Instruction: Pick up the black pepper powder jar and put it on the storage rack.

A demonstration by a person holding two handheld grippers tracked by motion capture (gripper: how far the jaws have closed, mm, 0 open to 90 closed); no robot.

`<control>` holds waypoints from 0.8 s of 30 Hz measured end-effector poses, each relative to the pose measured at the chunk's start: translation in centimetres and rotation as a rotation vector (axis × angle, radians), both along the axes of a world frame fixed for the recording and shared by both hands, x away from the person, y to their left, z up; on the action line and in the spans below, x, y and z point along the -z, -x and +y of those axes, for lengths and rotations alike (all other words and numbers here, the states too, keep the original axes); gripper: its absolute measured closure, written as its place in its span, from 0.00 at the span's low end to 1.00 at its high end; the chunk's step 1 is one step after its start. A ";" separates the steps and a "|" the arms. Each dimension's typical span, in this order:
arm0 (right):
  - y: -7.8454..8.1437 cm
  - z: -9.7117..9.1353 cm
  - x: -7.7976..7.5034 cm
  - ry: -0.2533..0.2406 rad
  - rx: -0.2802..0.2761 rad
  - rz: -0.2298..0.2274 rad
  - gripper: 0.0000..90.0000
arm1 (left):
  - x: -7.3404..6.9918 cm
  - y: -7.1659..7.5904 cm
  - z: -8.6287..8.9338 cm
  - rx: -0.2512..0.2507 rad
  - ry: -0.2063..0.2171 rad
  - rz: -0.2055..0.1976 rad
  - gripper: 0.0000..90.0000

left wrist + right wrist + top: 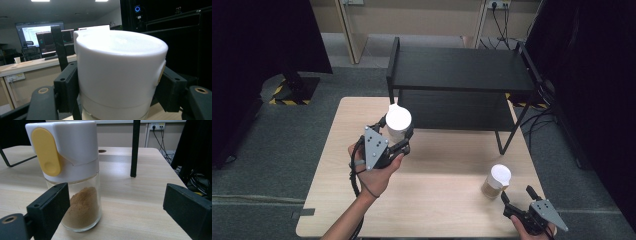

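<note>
White-capped jar sits clamped in your left gripper; your right gripper gapes open just behind the spice jar.

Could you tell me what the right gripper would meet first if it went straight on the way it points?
Probably the spice jar: it stands just ahead of the open right gripper, nearer one jaw.
</note>
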State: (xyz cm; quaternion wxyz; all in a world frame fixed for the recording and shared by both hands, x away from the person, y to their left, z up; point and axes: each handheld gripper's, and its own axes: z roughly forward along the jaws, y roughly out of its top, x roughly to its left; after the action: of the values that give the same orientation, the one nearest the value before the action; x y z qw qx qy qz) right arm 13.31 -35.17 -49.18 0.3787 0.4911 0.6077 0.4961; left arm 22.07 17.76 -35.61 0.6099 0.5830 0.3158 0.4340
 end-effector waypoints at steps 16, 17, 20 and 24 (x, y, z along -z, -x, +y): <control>0.0 0.0 0.0 0.003 0.000 -0.002 0.08 | -3.1 -0.8 -0.7 -0.002 0.009 -0.047 0.33; 0.0 0.0 0.0 0.004 0.000 -0.002 0.08 | -3.3 -0.9 -0.7 -0.003 0.008 -0.050 0.33; 0.0 0.0 0.0 0.003 0.000 -0.002 0.08 | -3.8 -1.0 -0.9 -0.003 0.005 -0.055 0.33; 0.0 0.0 0.0 0.001 0.001 -0.001 0.08 | -4.4 -1.3 -1.1 -0.001 0.008 -0.065 0.33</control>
State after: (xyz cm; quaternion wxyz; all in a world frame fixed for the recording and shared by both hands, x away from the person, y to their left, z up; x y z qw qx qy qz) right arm 13.28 -35.17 -49.20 0.3796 0.4907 0.6075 0.4960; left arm 23.33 16.69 -31.23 0.6218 0.5659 0.2980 0.4519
